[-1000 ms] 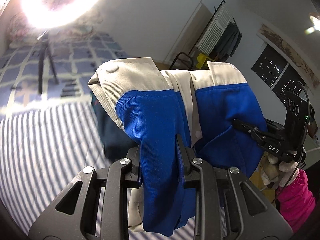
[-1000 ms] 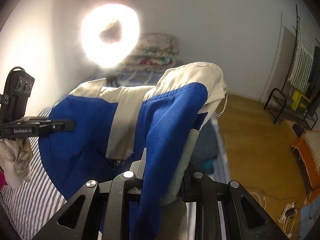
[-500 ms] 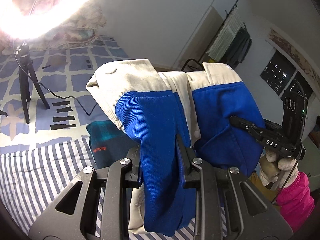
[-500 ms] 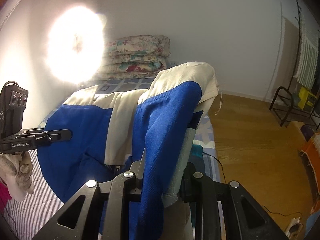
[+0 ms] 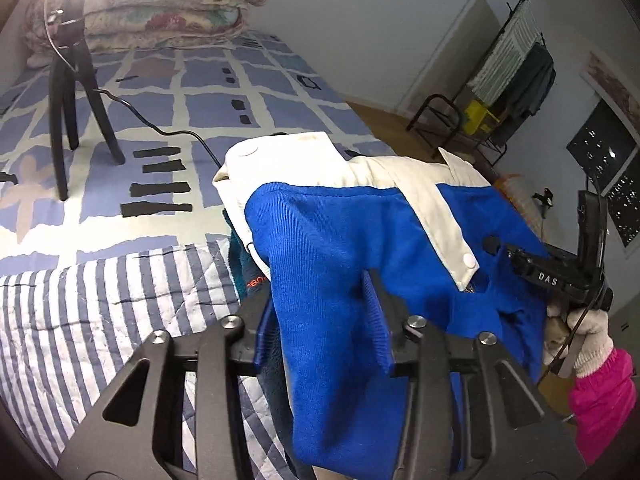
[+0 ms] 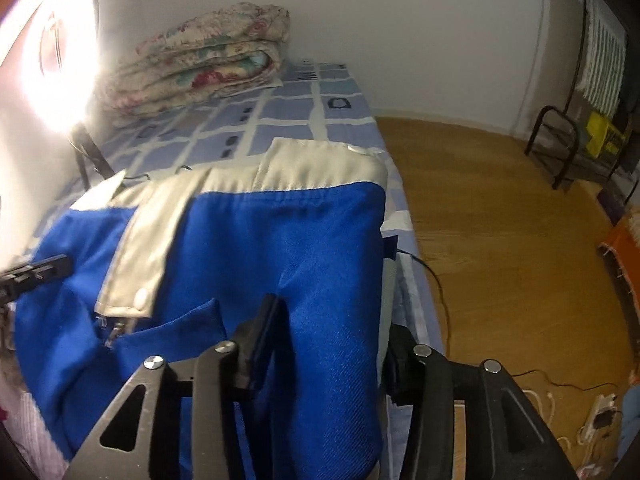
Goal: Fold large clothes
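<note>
Left gripper (image 5: 320, 304) and right gripper (image 6: 332, 320) each clamp the blue-and-cream jacket (image 5: 360, 232), lifted over the bed (image 5: 160, 80).

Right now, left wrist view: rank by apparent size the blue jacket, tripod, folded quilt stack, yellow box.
1. blue jacket, though nearness inflates it
2. folded quilt stack
3. tripod, unsure against the quilt stack
4. yellow box

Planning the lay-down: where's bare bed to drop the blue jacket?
Free: striped quilt left of the blue-and-cream jacket, and checked bedspread between black tripod and folded floral quilt. Crowded: dark teal garment under the jacket.
</note>
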`<control>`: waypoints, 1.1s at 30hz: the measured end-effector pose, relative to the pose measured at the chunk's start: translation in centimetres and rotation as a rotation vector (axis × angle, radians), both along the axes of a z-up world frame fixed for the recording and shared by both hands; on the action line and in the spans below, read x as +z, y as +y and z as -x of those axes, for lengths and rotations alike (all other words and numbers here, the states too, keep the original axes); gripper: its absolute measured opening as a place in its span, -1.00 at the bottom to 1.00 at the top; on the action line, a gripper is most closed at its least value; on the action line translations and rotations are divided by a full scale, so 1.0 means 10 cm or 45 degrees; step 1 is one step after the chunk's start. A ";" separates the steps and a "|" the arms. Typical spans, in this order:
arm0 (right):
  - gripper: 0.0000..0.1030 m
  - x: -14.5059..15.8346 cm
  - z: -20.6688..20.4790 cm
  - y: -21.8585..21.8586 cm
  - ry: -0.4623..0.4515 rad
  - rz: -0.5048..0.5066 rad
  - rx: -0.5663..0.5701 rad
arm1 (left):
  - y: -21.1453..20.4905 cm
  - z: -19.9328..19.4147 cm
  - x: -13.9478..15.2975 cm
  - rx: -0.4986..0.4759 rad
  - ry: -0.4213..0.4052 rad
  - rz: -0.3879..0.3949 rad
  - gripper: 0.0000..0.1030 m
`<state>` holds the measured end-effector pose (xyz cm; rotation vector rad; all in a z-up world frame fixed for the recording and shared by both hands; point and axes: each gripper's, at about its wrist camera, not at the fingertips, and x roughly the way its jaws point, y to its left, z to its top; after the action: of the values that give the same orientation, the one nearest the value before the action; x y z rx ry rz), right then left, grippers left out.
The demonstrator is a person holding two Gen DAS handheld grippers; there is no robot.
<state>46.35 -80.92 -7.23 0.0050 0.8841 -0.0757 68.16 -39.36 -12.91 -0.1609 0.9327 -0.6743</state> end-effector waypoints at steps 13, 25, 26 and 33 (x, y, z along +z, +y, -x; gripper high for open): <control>0.05 0.57 0.57 0.20 -0.144 0.049 -0.114 | 0.27 0.66 0.63 -0.005 -0.203 -0.075 -0.15; 0.07 1.50 1.87 1.07 -0.328 0.076 -0.043 | 0.96 2.10 1.65 -0.044 -0.407 -0.051 -0.15; 0.09 1.56 1.99 1.15 -0.335 0.076 -0.039 | 1.04 2.25 1.73 -0.042 -0.422 -0.055 -0.15; 0.14 1.95 3.03 1.77 -0.394 0.093 0.001 | 1.54 3.30 2.23 -0.043 -0.513 -0.063 -0.15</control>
<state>16.01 -63.20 12.23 -0.0508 0.5717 -0.1032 35.19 -23.93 9.37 0.0357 0.5647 -0.6826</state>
